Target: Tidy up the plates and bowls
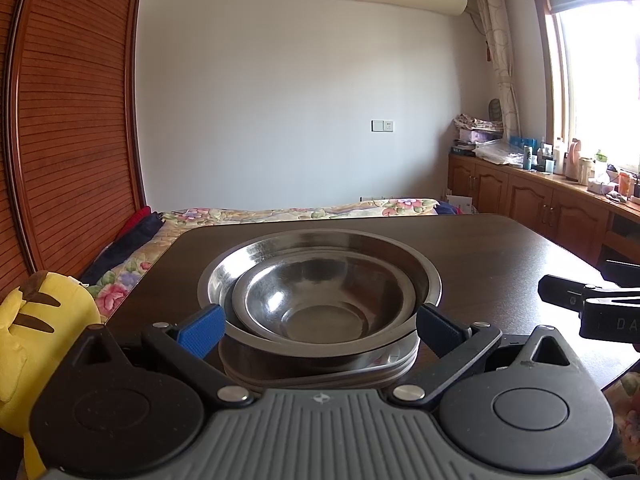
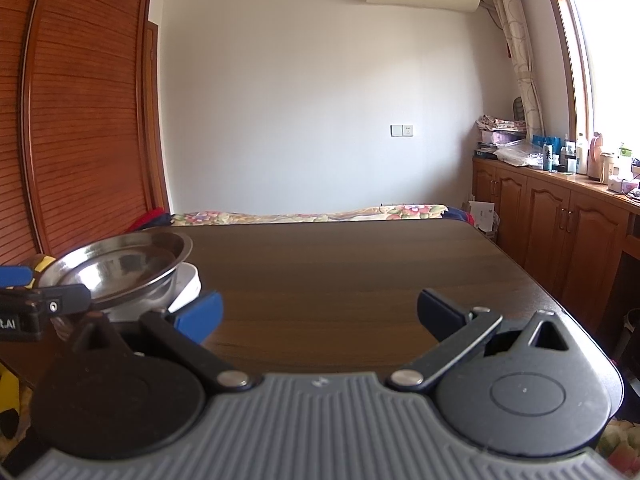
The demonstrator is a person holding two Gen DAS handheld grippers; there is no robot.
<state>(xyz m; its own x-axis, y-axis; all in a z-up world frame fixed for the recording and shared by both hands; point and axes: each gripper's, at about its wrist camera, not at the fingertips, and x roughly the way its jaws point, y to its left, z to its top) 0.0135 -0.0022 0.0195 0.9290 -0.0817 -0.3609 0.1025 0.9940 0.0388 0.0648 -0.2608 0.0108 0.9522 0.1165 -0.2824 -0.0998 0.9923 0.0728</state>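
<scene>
Steel bowls (image 1: 320, 300) are nested, the smaller inside the larger, atop white plates (image 2: 188, 280) near the tabletop's (image 2: 360, 272) left edge. The left gripper (image 1: 318, 330) is spread wide, its blue pads flanking the stack's near side; contact cannot be told. The right gripper (image 2: 320, 314) is held released over bare wood, well apart.
</scene>
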